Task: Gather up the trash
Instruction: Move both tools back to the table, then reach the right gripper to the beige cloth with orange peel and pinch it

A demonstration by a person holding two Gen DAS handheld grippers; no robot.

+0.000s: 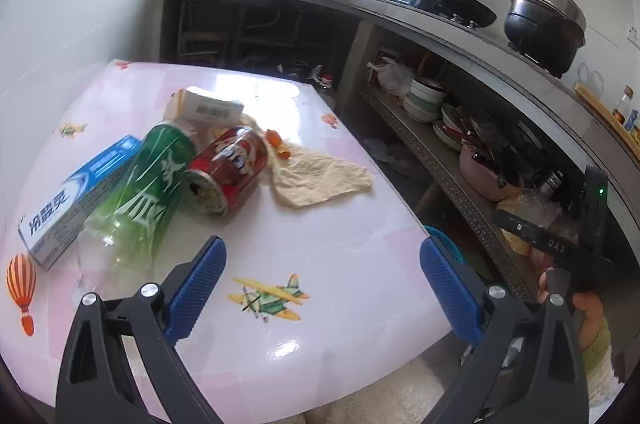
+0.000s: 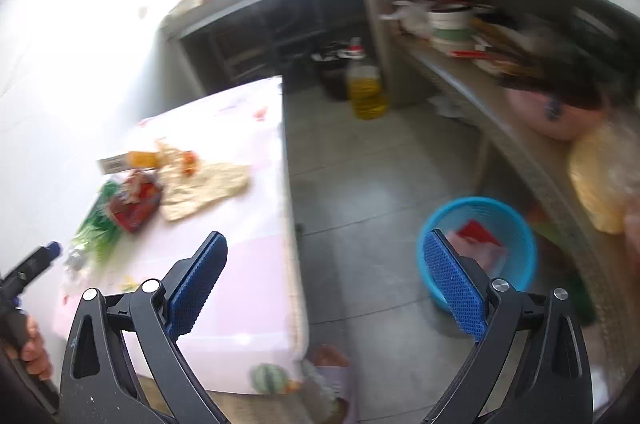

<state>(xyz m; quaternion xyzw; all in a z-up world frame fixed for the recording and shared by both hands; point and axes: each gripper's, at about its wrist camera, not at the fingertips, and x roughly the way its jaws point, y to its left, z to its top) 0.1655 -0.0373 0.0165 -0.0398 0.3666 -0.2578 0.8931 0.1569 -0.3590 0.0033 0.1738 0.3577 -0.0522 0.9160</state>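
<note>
Trash lies on the pink table (image 1: pixel 340 244): a red can (image 1: pixel 228 170) on its side, a green plastic bottle (image 1: pixel 136 200), a blue toothpaste box (image 1: pixel 76 200), a small white box (image 1: pixel 208 106), a crumpled beige napkin (image 1: pixel 316 178) and orange peel (image 1: pixel 276 140). My left gripper (image 1: pixel 320 284) is open and empty, above the table just in front of the can. My right gripper (image 2: pixel 324 276) is open and empty, over the table's right edge and the floor. A blue basket (image 2: pixel 480 248) on the floor holds red and pink scraps. The blurred right view also shows the can (image 2: pixel 136 204) and napkin (image 2: pixel 204 188).
A concrete counter (image 1: pixel 400 8) with a wok (image 1: pixel 464 6) and pots runs behind. Shelves of bowls (image 1: pixel 424 96) stand to the right. An oil bottle (image 2: pixel 364 84) stands on the tiled floor. My right gripper shows in the left view (image 1: pixel 576 236).
</note>
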